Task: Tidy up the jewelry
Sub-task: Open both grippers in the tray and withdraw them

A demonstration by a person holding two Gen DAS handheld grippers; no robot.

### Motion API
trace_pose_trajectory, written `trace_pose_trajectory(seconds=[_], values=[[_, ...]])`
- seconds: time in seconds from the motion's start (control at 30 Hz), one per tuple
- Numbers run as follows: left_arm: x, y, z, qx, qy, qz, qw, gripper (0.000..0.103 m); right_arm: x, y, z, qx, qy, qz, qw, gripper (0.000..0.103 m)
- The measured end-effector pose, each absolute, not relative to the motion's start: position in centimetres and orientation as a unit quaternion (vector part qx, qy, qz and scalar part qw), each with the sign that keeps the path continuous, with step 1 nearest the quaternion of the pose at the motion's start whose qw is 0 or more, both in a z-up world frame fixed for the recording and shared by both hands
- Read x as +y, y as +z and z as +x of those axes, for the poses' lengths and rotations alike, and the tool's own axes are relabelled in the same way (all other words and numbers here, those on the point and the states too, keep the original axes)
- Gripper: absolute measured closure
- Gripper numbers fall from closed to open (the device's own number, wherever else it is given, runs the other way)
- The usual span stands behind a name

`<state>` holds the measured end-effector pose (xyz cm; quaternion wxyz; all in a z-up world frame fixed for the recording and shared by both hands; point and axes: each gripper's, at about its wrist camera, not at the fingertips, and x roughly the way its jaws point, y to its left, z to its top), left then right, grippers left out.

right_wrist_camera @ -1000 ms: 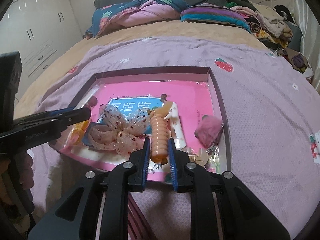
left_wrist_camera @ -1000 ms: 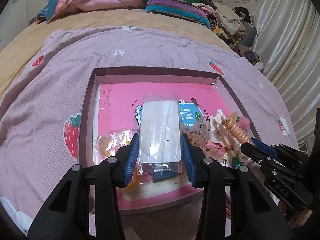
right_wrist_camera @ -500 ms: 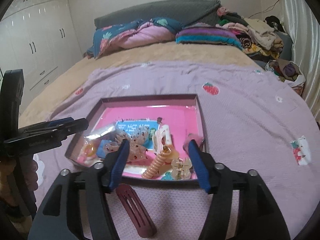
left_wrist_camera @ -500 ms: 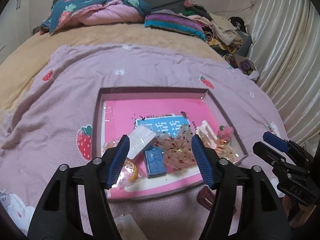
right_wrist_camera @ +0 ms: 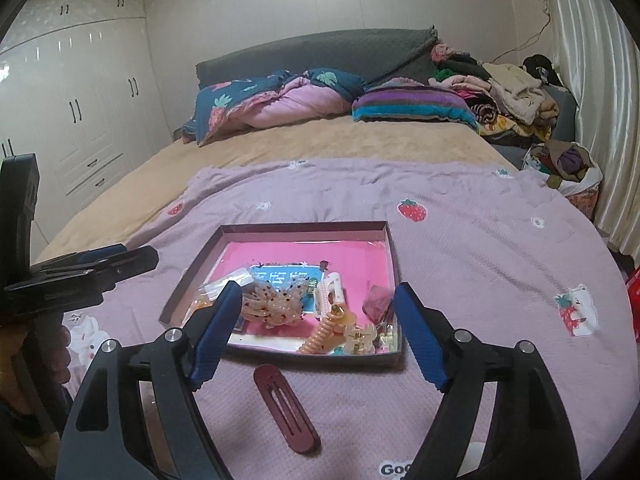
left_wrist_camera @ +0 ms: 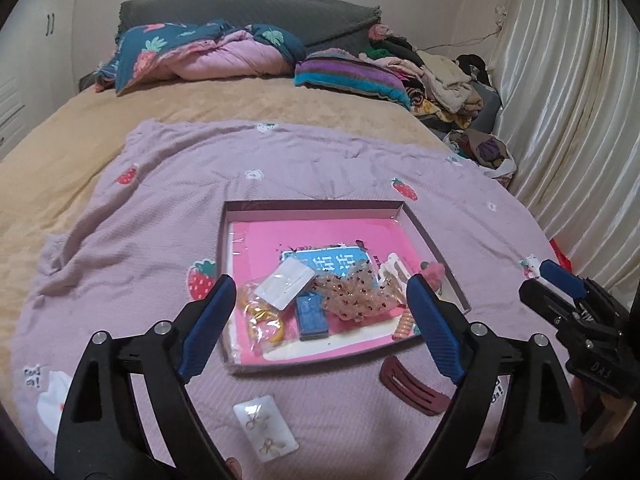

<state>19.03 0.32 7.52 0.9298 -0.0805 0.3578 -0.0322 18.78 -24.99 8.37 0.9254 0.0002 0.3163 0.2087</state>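
Both grippers, left and right, have released their items and pulled back from the tray, fingers spread wide.

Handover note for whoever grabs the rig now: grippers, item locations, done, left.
Left gripper: open, empty, above the tray's near edge.
Right gripper: open, empty, same.
In the tray: white packet, blue box, sheer bow, coil tie, claw clip, pink pompom.
Left on the blanket: maroon clip and earring card, both in front of the tray.
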Motion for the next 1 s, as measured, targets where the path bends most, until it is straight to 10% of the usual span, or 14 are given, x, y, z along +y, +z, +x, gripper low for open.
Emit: trace_pose_trajectory(seconds=[1.0], values=[[2.5,5.0,12.9,0.374,0.011,-0.081,0.924,0.011,-23.6,7.0,14.2,0.325,0.233,-0.034,0.916,0.019]])
